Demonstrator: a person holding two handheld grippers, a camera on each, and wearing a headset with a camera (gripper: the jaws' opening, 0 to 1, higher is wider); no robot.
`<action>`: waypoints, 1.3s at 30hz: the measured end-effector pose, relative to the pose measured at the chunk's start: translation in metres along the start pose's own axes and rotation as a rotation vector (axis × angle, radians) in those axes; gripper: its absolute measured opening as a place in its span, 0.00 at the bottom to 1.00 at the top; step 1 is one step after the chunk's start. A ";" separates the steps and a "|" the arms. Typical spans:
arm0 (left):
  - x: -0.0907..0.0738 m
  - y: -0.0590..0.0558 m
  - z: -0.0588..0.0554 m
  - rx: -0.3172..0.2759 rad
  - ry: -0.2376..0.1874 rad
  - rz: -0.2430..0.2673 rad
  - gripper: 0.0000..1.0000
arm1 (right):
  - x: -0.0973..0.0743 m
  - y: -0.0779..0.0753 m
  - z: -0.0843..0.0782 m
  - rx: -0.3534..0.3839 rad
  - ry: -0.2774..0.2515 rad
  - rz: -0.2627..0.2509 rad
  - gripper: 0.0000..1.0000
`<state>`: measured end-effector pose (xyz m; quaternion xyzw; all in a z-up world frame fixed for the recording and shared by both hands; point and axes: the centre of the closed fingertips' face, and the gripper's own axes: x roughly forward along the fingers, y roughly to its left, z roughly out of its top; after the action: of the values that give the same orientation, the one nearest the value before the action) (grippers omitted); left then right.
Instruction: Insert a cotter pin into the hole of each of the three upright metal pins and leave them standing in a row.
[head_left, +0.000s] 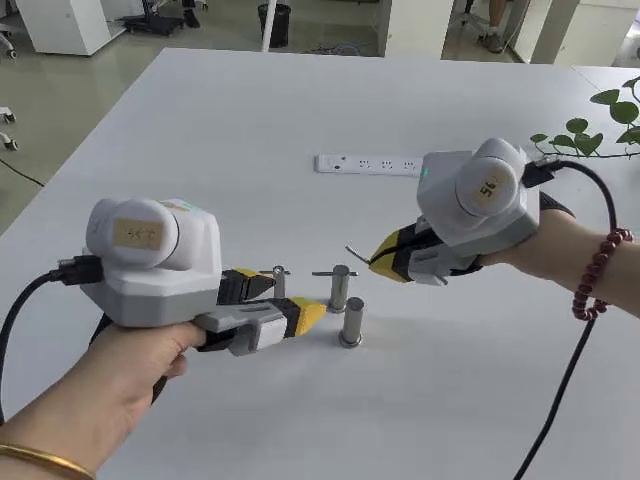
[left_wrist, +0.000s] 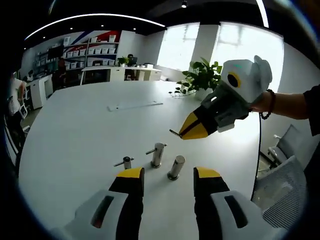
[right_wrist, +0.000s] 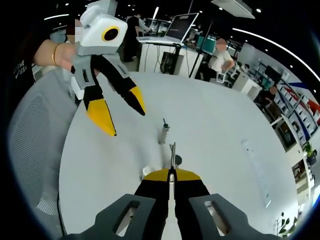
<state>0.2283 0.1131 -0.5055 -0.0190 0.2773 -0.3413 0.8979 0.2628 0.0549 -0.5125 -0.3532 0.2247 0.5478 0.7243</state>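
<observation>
Pinch clear in right gripper view: right hand-held gripper (right_wrist: 171, 173) clamps cotter pin (right_wrist: 172, 156). Left gripper view: left hand-held gripper (left_wrist: 169, 173) spread before three upright metal pins (left_wrist: 157, 155) on tabletop (left_wrist: 75, 140).

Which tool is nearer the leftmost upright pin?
Left. The left tool is right beside the leftmost pin; the right tool hovers past the middle pin, holding a cotter pin.

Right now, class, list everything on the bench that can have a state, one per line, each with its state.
left gripper: open, holding nothing.
right gripper: shut on a cotter pin.
leftmost metal pin: upright, a cotter pin through it.
middle metal pin: upright, a cotter pin through it.
nearest metal pin: upright, no cotter pin in it.
power strip: lying flat, sockets look empty.
</observation>
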 end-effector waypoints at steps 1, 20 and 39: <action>0.000 -0.001 0.000 -0.002 0.005 -0.004 0.37 | 0.000 0.004 0.004 -0.014 -0.009 0.010 0.00; 0.002 -0.038 0.013 -0.188 -0.039 -0.193 0.18 | -0.004 0.043 0.023 -0.193 -0.068 0.088 0.00; 0.003 -0.041 0.009 -0.294 -0.025 -0.209 0.02 | -0.011 0.056 0.028 -0.280 -0.067 0.079 0.00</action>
<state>0.2101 0.0781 -0.4898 -0.1830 0.3098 -0.3881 0.8485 0.2045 0.0777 -0.5014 -0.4233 0.1357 0.6134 0.6527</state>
